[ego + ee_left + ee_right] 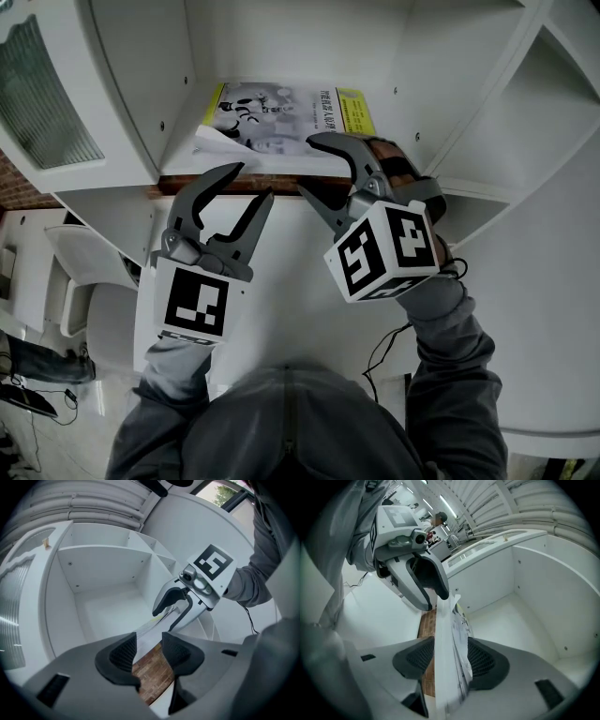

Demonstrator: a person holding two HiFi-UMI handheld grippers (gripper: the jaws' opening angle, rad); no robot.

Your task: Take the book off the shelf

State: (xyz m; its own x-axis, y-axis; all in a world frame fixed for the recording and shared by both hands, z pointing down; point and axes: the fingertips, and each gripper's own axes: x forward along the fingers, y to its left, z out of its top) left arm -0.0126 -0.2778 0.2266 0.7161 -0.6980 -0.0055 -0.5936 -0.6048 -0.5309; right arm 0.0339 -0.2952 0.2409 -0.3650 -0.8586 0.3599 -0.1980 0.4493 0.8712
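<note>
A book (281, 117) with a black-and-white cover and yellow edges lies flat in a white shelf compartment (412, 56). Its front edge reaches the shelf's brown front edge (187, 185). My right gripper (309, 166) is open: one jaw lies over the cover and the other is below the front edge. In the right gripper view the book (445, 634) stands edge-on between the pads of my right gripper (447, 660). My left gripper (251, 183) is open at the book's front left. In the left gripper view the book's edge (150, 630) shows through its gap (149, 651).
The compartment's white side walls stand close on both sides of the book. More open compartments lie to the right (525, 103). A cabinet door with ribbed glass (47, 94) hangs at the left. A dark cable (380, 356) runs by my right sleeve.
</note>
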